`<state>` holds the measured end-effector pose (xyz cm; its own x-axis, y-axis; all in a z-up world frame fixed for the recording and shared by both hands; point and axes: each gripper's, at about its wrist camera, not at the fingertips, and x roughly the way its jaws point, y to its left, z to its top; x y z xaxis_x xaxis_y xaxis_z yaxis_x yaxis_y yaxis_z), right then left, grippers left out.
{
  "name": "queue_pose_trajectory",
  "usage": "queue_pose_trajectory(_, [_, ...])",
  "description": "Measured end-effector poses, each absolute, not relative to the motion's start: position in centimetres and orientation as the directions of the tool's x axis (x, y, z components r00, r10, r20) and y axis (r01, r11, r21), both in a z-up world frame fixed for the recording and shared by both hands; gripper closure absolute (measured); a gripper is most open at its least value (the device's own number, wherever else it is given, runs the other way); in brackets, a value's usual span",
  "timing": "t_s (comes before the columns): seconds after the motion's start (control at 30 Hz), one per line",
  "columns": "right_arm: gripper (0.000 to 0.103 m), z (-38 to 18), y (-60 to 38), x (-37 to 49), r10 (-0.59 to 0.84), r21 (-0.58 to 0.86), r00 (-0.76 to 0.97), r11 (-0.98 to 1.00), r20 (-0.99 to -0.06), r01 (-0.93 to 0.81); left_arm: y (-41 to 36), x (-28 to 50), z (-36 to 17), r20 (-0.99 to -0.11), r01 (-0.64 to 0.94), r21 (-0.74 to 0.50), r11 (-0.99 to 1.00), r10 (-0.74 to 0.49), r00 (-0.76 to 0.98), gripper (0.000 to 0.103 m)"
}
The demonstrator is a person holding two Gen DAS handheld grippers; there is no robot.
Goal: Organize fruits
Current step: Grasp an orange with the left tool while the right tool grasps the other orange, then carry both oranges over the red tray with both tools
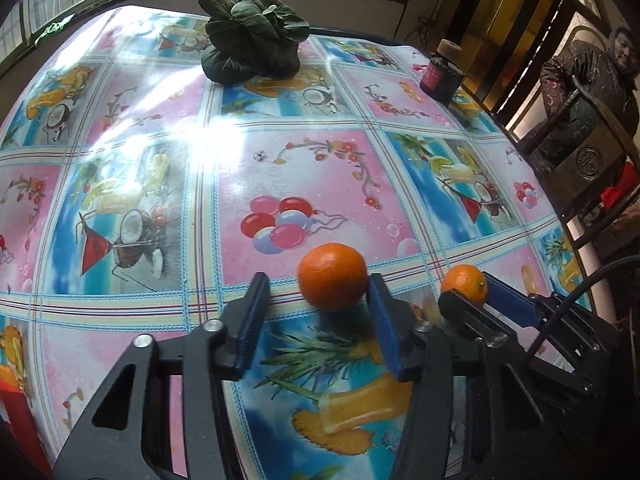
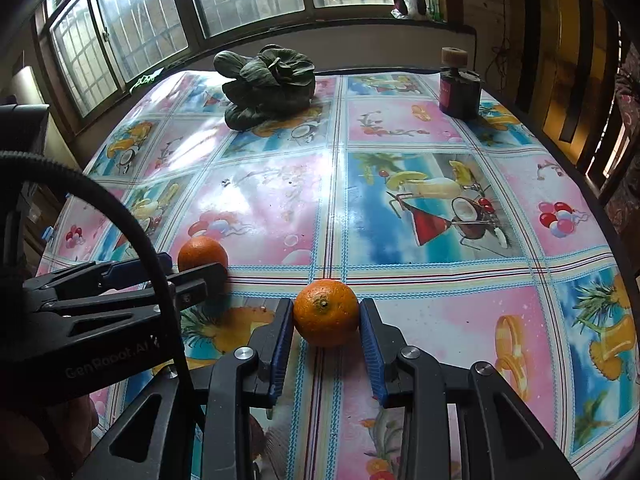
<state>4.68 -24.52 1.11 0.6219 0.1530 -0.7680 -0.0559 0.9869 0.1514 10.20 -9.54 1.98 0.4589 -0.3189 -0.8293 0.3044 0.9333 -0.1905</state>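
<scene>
Two oranges lie on the patterned tablecloth [image 1: 280,140] near its front edge. In the left wrist view the bigger orange [image 1: 332,276] sits between the fingers of my left gripper [image 1: 318,282]. It touches the right pad, and a gap separates it from the left pad, so this gripper is open. The right wrist view shows the same orange [image 2: 202,252] and left gripper [image 2: 196,265] at the left. My right gripper [image 2: 326,308] is shut on the second orange [image 2: 326,312], which rests on the cloth with both blue pads against it. That orange [image 1: 466,284] and the right gripper [image 1: 467,288] also appear at the right of the left wrist view.
A dark leafy vegetable [image 1: 252,36] lies at the far side of the table. A dark bottle with a tan cap [image 1: 440,72] stands at the far right corner. A person [image 1: 588,92] sits behind a dark chair [image 1: 592,152] past the right edge. A black cable [image 2: 120,220] arcs over the left gripper.
</scene>
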Motion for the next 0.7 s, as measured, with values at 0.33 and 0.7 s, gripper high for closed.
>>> queue_pose_trajectory(0.33, [0.071, 1.4, -22.9, 4.4, 0.214, 0.174, 0.616, 0.977, -0.758, -0.124, -5.3, 6.0, 3.6, -0.819, 0.176, -0.089, 0.98, -0.172, 0.547, 0.07])
queue_pose_trajectory(0.7, [0.071, 2.8, -14.3, 0.9, 0.388, 0.232, 0.557, 0.914, -0.734, -0.332, 2.8, -1.9, 5.9, -0.792, 0.049, -0.03, 0.998, -0.054, 0.608, 0.07])
